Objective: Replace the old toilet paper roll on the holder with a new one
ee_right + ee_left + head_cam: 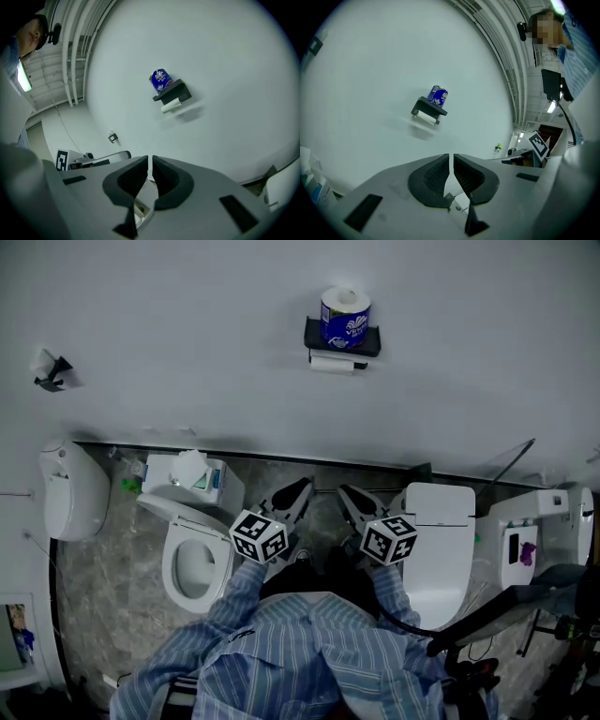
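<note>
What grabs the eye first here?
A blue-wrapped roll stands on the black wall holder on the bare white wall, a thin white roll hanging beneath it. Below, the left hand-held gripper and right hand-held gripper are both shut and empty, between an open toilet and a lidded toilet.

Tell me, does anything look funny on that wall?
Nothing is spilled or broken. The old roll on the holder is very thin, while a full blue-wrapped roll stands upright on its shelf.
</note>
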`<control>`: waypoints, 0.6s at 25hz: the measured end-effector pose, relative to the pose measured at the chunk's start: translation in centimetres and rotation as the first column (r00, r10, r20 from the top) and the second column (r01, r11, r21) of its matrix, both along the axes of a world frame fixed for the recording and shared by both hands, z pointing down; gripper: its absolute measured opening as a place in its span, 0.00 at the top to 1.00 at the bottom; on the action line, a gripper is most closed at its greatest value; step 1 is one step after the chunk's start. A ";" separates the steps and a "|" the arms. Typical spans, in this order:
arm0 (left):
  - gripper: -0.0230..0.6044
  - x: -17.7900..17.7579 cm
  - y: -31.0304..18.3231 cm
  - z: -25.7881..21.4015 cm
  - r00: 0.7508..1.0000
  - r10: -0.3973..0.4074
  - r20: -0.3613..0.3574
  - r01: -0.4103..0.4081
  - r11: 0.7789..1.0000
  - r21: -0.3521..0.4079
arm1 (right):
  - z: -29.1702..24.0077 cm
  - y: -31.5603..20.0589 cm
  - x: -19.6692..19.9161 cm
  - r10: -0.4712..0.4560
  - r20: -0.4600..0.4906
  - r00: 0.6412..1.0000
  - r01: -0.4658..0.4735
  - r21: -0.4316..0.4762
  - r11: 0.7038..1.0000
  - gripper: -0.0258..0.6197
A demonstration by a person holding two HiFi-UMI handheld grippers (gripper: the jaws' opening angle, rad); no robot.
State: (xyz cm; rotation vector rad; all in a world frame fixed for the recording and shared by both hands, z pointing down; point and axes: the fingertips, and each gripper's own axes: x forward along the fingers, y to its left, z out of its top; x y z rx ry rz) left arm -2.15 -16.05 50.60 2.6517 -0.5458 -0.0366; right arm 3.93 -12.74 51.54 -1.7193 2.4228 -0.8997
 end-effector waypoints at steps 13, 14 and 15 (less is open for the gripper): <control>0.85 5.1 -8.3 -0.7 0.994 -0.085 -0.066 0.080 0.994 -0.069 | -0.6 -7.5 5.9 -0.061 0.025 0.998 0.060 0.003 0.998 0.92; 0.83 5.7 -9.0 -0.8 0.993 -0.095 -0.069 0.090 0.993 -0.075 | -0.7 -8.1 6.5 -0.068 0.021 0.997 0.067 0.003 0.998 0.92; 0.81 6.3 -9.6 -0.9 0.991 -0.106 -0.076 0.099 0.991 -0.086 | -0.8 -8.6 7.2 -0.073 0.021 0.997 0.073 0.003 0.997 0.92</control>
